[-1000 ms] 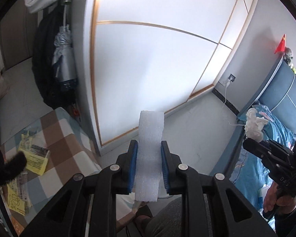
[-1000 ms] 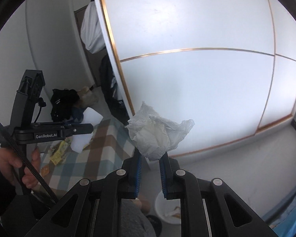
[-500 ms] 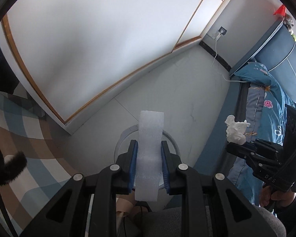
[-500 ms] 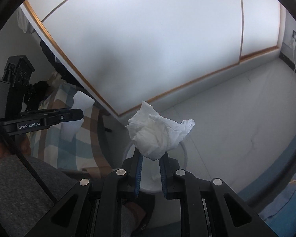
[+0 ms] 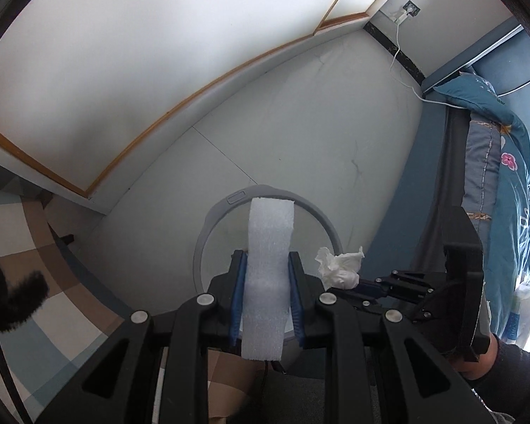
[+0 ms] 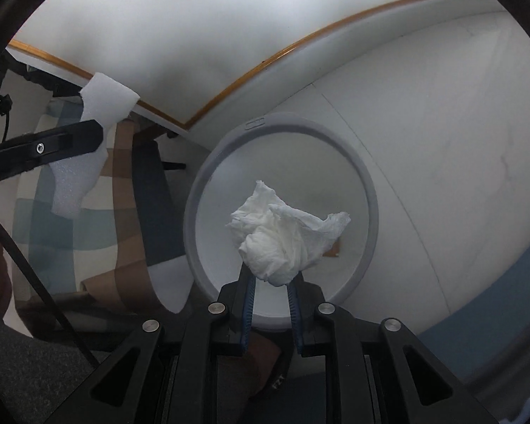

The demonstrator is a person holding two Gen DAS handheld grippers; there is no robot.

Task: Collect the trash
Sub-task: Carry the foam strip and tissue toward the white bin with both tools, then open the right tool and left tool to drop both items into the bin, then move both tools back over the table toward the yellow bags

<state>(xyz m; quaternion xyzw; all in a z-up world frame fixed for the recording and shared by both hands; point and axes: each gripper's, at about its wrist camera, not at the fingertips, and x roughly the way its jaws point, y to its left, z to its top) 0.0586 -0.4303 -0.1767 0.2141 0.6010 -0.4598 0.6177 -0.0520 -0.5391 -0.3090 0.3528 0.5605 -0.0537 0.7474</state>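
Note:
A white foam strip (image 5: pixel 270 233) stands upright between the blue pads of my left gripper (image 5: pixel 266 259), which is shut on it. It hangs over the near edge of a round white bin with a grey rim (image 5: pixel 208 233). My right gripper (image 6: pixel 271 279) carries a crumpled white tissue (image 6: pixel 286 240) right above the bin's mouth (image 6: pixel 369 212). Its jaws are opening, and the tissue still sits between the pads. In the left wrist view the tissue (image 5: pixel 337 268) shows just right of the foam. The right wrist view shows the foam (image 6: pixel 99 106) at the upper left.
The bin stands on a pale tiled floor beside a white wardrobe door with a wood trim (image 5: pixel 180 106). A checked cloth (image 5: pixel 24 247) lies to its left, a bed with blue floral bedding (image 5: pixel 505 194) to its right. A brown scrap (image 6: pixel 334 247) lies inside the bin.
Both grippers have come down and tipped toward the floor, from facing the wardrobe to hanging over the bin. The foam and the tissue came down with them.

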